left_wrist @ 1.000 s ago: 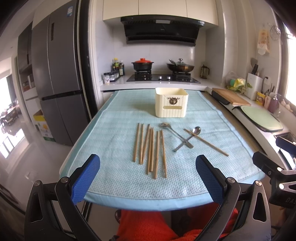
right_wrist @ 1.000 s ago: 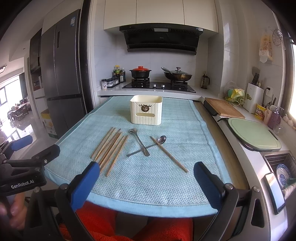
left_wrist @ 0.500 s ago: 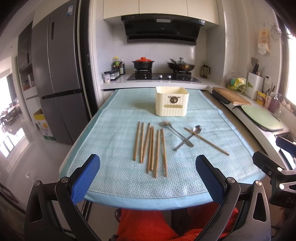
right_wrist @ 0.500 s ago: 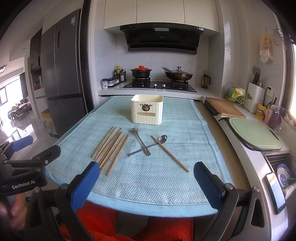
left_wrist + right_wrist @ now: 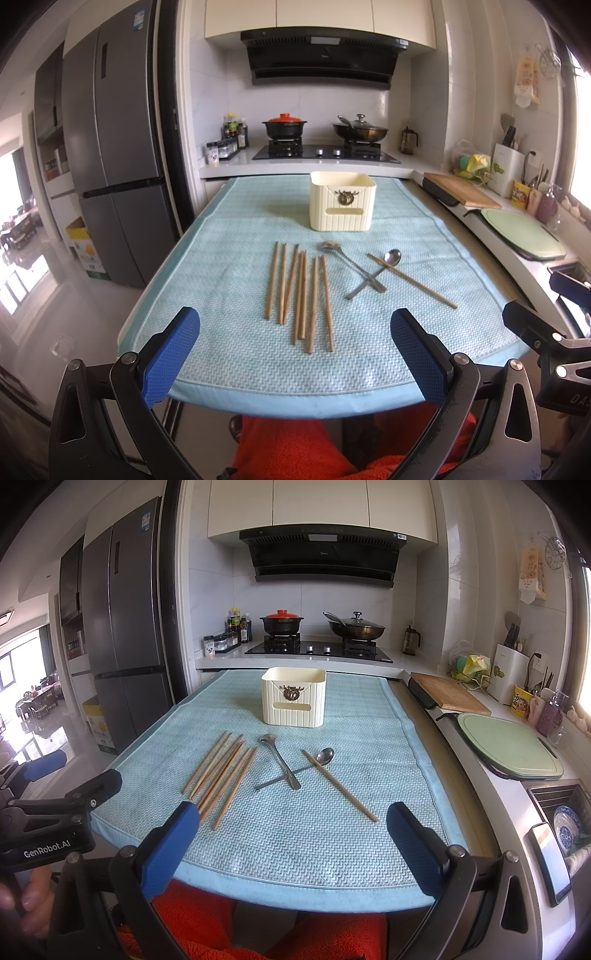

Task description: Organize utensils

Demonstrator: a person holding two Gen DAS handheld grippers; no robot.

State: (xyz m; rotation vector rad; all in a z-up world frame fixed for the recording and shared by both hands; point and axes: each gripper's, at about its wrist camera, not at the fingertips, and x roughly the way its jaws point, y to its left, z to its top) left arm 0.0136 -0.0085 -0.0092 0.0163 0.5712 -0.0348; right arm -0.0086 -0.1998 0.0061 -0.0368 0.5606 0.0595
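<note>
Left tool sits at the bottom of its frame, blue pads spread wide with nothing between them, held off the near edge of the bench; framing matches the earlier left views, no shift noted. Right tool likewise wide and empty at the bottom of its frame, but compared with a second ago the bench fills slightly more of its view, and the left pad now overlaps the near ends of the chopstick group, where before a gap showed. Teal mat covers the bench. Cream utensil holder stands upright at frame centre, upper middle, toward the far end of the mat; position unchanged. Chopstick group lies loosely parallel at centre left of the left view, below and left of the holder, well apart from it. Two metal spoons lie crossed just right of the group. One single chopstick runs diagonally toward lower right, its upper end touching or overlapping one spoon bowl; cannot tell which. All utensils lie as in the earlier frames. Part of the right tool body shows at the right edge of the left view; part of the left tool at the left edge of the right view.
</note>
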